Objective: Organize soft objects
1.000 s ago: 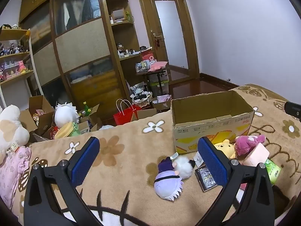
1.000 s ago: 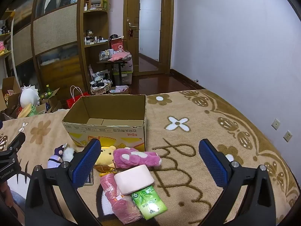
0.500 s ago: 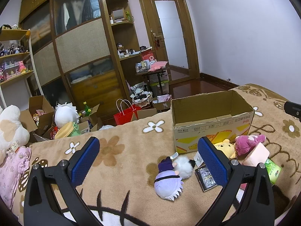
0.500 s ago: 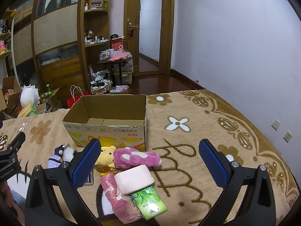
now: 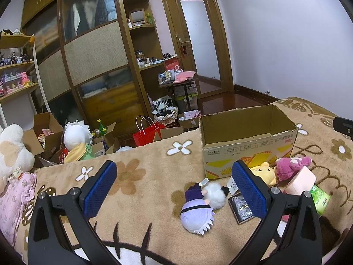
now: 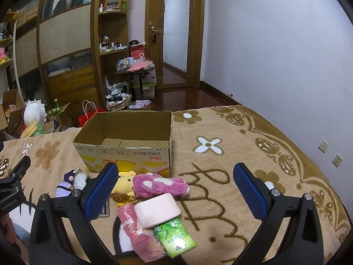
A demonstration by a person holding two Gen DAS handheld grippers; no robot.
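Observation:
An open, empty cardboard box (image 5: 247,145) (image 6: 125,152) stands on the beige flower blanket (image 5: 143,176). In front of it lie a purple-and-white doll (image 5: 198,207) (image 6: 66,184), a yellow bear plush (image 5: 263,173) (image 6: 124,182), a pink bear plush (image 5: 291,167) (image 6: 161,184), a pale pink block (image 6: 156,209), a pink bag (image 6: 139,236), a green tissue pack (image 6: 174,236) and a dark packet (image 5: 241,207). My left gripper (image 5: 174,190) is open and empty above the blanket, left of the doll. My right gripper (image 6: 174,191) is open and empty above the pile.
The blanket ends at the bed's far edge (image 5: 154,141). Beyond it lie a red bag (image 5: 146,133), open boxes with toys (image 5: 72,141) and a wooden wardrobe (image 5: 94,66). A white plush (image 5: 13,150) and pink cloth (image 5: 13,201) sit at the left. The wall (image 6: 275,55) is on the right.

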